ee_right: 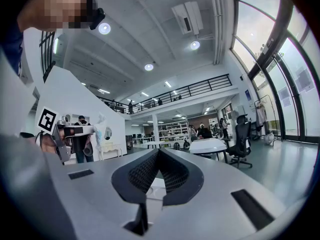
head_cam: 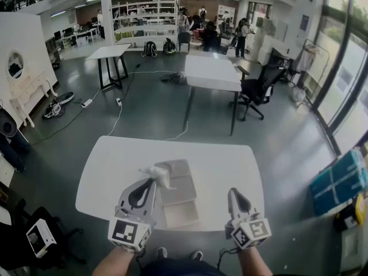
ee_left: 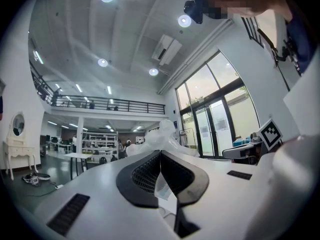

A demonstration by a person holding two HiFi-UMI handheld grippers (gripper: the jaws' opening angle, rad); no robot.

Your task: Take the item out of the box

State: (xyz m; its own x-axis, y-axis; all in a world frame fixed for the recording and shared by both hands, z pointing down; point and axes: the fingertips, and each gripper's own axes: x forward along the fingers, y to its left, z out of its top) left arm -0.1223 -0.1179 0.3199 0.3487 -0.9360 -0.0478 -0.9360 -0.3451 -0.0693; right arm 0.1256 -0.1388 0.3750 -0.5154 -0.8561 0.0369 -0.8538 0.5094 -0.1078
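Note:
A flat pale box (head_cam: 183, 199) lies open on the white table (head_cam: 112, 168) in the head view. My left gripper (head_cam: 153, 181) is held above the box's left edge, shut on a white item in clear plastic wrap (head_cam: 159, 173). In the left gripper view the jaws (ee_left: 160, 155) pinch the wrap, and the item (ee_left: 161, 134) sticks out past the tips. My right gripper (head_cam: 233, 193) hovers to the right of the box, shut and with nothing in it. The right gripper view shows its closed jaws (ee_right: 159, 152) and, far left, the held item (ee_right: 103, 129).
A second white table (head_cam: 211, 72) and a black office chair (head_cam: 259, 91) stand beyond mine. A dark bag with a small white box (head_cam: 39, 237) sits on the floor at my left. Blue crates (head_cam: 339, 180) are at the right. People stand far back.

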